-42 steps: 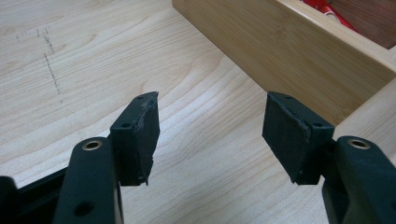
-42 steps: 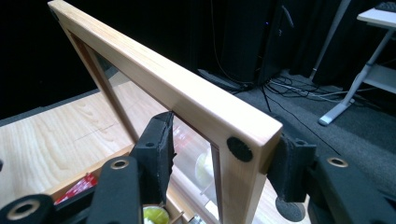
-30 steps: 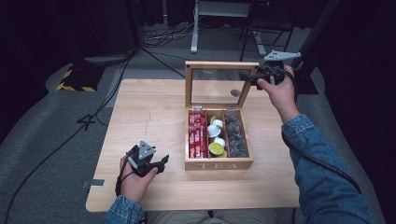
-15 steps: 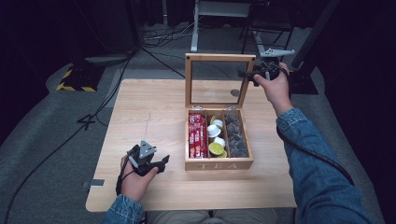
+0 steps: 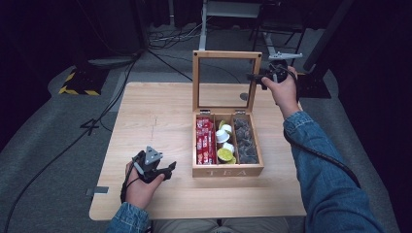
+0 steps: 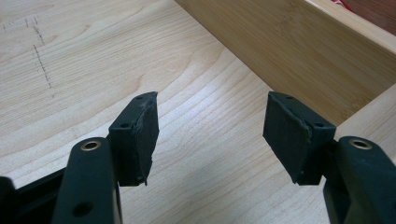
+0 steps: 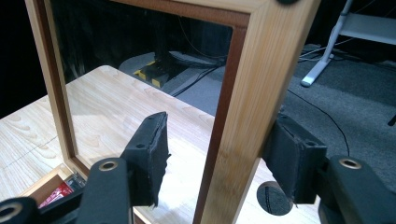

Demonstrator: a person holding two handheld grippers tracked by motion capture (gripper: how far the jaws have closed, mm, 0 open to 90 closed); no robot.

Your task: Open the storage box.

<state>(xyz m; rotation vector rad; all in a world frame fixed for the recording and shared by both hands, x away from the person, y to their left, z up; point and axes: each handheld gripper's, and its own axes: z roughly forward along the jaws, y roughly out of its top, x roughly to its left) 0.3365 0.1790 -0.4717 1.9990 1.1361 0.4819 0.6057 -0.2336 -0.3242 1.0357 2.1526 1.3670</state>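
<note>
A wooden tea box (image 5: 227,170) stands open on the table (image 5: 155,111), its glass-paned lid (image 5: 226,54) upright. Inside lie red packets (image 5: 205,141), white and green pods (image 5: 224,145) and dark sachets (image 5: 245,141). My right gripper (image 5: 255,76) is at the lid's right edge. Its jaws have just been opening and now straddle the lid frame (image 7: 247,93). The left pad (image 7: 154,154) stands clear of the wood, so the right gripper (image 7: 219,135) no longer clamps the frame. My left gripper (image 5: 171,167) rests open on the table left of the box. In its own view the left gripper (image 6: 210,126) holds nothing, and the box wall (image 6: 299,46) lies ahead.
A dark round grommet (image 5: 244,96) sits in the table behind the box. Beyond the far edge are floor cables, a yellow-and-black striped block (image 5: 77,87) and a white desk frame (image 5: 233,9). Bare tabletop spreads to the left of the box.
The lid has swung up from a tilt to upright, with the right hand following it. The right jaws have spread off the frame. The left hand has stayed put.
</note>
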